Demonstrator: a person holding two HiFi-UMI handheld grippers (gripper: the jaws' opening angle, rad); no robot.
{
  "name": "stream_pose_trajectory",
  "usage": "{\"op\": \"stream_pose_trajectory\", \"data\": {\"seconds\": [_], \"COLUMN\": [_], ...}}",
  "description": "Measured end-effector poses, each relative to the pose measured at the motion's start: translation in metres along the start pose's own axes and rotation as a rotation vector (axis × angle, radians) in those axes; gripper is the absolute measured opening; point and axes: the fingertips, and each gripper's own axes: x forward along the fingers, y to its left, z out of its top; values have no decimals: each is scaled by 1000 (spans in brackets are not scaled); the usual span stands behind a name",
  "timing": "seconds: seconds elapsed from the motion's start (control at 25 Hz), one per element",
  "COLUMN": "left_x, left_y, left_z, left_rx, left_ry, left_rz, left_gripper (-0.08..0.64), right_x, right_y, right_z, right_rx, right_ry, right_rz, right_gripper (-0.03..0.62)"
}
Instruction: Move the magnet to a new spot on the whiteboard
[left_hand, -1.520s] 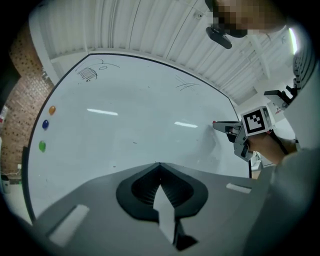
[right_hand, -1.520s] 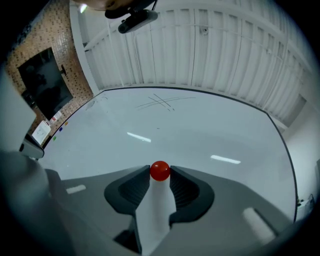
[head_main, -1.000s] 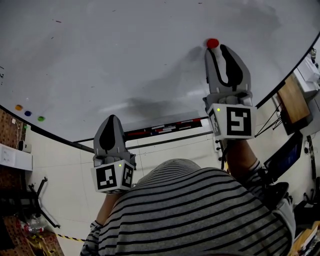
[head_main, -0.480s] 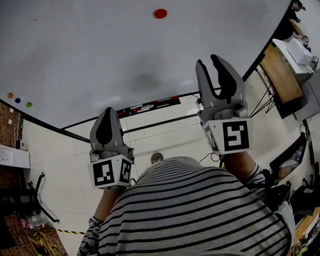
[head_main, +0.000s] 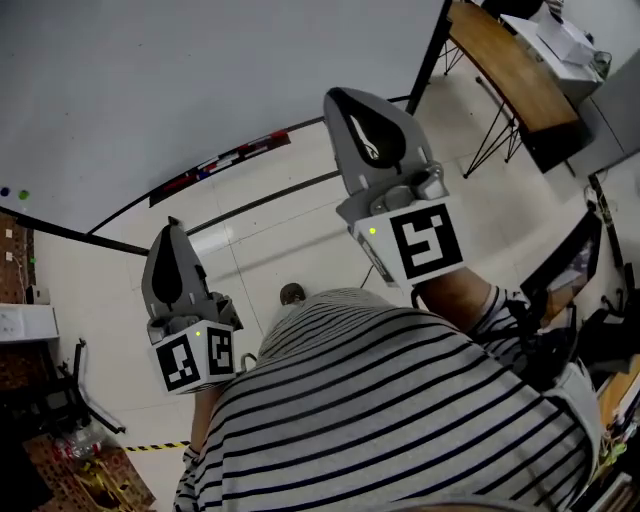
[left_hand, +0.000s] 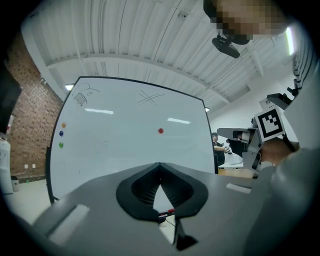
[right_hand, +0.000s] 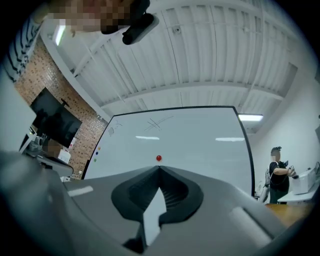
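Looking down from the head view, the whiteboard (head_main: 200, 80) is cropped by the top and left edges, and the red magnet cannot be seen on the part that shows; a striped shirt (head_main: 400, 420) fills the lower part of that view and hides the arms behind the marker cubes. The magnet (left_hand: 160, 131) shows only in the two gripper views: it sits on the board's right half, about midway up, alone on bare white surface and well apart from both tools. Faint marker scribbles near the board's top edge are too thin to read. Three small coloured dots (left_hand: 61, 133) stand in a column at the board's left edge, too small to tell more about. The left gripper (left_hand: 160, 165) has its jaws closed tip to tip, with nothing between them and nothing touched. The right gripper (right_hand: 159, 168) is likewise closed, its tips meeting just under the magnet as seen in its own view, yet it is clear of the board and holds nothing. A person (right_hand: 276, 172) stands beyond the board's right edge, small and indistinct.
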Motion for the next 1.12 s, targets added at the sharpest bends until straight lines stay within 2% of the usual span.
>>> {"op": "stream_pose_trajectory", "data": {"seconds": [0.16, 0.4, 1.12], "left_x": [-4, -18, -25], "left_y": [-12, -29, -10], "left_z": [-2, -3, -8], "left_rx": [5, -3, -26], "left_ry": [9, 17, 52], "left_rz": [-6, -62, -70], "left_gripper": [15, 15, 15], "right_x": [-12, -35, -28], "right_y": [0, 11, 37], "right_z": [-5, -6, -8], "right_rx": [30, 47, 34], "right_ry": [19, 49, 88], "right_rz": [11, -4, 9], "right_gripper": [0, 0, 0]}}
